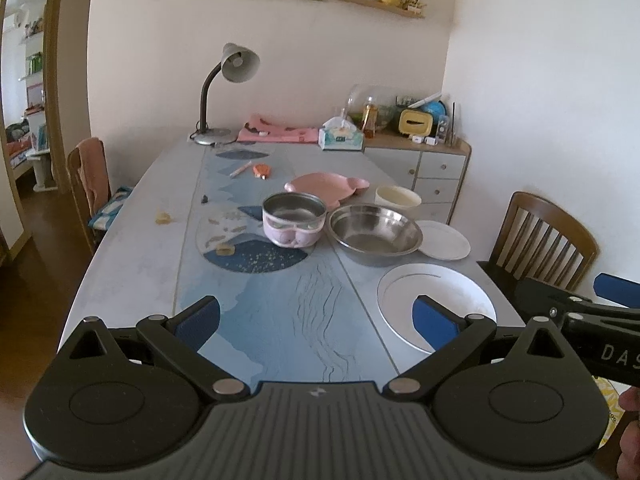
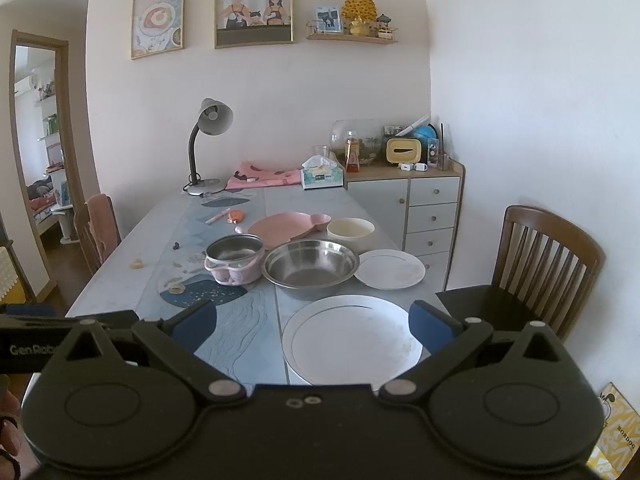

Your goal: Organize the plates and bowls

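Note:
On the grey-blue table a large white plate point(image 1: 436, 292) point(image 2: 352, 340) lies nearest, at the front right. Behind it stand a wide steel bowl point(image 1: 374, 232) point(image 2: 310, 266), a small white plate point(image 1: 444, 240) point(image 2: 390, 269), a pink-sided steel bowl point(image 1: 293, 218) point(image 2: 234, 260), a pink plate point(image 1: 326, 186) point(image 2: 286, 228) and a cream bowl point(image 1: 398, 197) point(image 2: 351, 230). My left gripper point(image 1: 316, 316) is open and empty above the near table. My right gripper point(image 2: 314, 324) is open and empty over the large plate's near side.
A desk lamp point(image 2: 208, 140), tissue box point(image 2: 322, 176) and pink cloth point(image 2: 264, 176) sit at the table's far end. Wooden chairs stand at the right point(image 2: 548, 268) and left point(image 2: 96, 228). A cabinet point(image 2: 424, 208) stands by the far right corner. Small scraps lie left of the bowls.

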The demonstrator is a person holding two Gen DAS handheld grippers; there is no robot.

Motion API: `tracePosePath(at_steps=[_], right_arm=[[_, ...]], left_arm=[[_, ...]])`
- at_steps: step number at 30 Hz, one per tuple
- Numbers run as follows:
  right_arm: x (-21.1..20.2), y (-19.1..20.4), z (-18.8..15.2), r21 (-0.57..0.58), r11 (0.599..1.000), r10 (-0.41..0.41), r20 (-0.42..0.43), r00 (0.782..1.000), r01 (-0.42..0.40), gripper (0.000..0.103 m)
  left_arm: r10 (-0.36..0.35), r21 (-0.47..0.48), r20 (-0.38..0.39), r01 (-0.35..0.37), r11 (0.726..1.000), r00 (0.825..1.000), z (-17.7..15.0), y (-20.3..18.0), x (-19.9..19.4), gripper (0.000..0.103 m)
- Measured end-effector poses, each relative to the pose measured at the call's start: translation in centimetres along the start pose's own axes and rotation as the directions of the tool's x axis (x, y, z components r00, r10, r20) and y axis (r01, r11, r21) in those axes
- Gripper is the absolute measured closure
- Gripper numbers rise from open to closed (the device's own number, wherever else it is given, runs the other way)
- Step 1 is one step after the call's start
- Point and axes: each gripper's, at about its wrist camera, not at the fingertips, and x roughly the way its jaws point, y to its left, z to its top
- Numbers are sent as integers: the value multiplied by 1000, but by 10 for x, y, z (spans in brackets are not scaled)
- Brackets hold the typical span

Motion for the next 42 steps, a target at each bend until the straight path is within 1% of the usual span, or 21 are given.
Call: tracePosePath(at_steps=[14,20,24,29,33,39,42], right_arm=[[-8,3,0,-4,1000,2,18,1000,-2,0],[-13,1,5,-7,1000,0,34,999,0,0],[-13,-2,8,-3,1000,16,35,999,-16,0],[-12,-3,8,2,1000,13,31,999,-13,0],[-9,-9,7,26,999,33,27,999,-33,0],[2,-20,8,33,999,13,19,1000,-13,0],[7,-24,9,28,999,23,17,1000,-23,0]], left_arm=[[-23,0,34,23,1000,999,2,0,-4,0],[-10,-3,45,10,1000,999,4,2,-6,0],[-9,-1,46,10,1000,999,4,2,-7,0],[-7,-3,45,8,1000,999,3,2,-7,0],[-16,-3,40,16,1000,999,7,-2,-5,0],[-14,19,39,13,1000,999,11,-14,2,0],[-10,20,24,9,1000,1000,12,-23,12,0]])
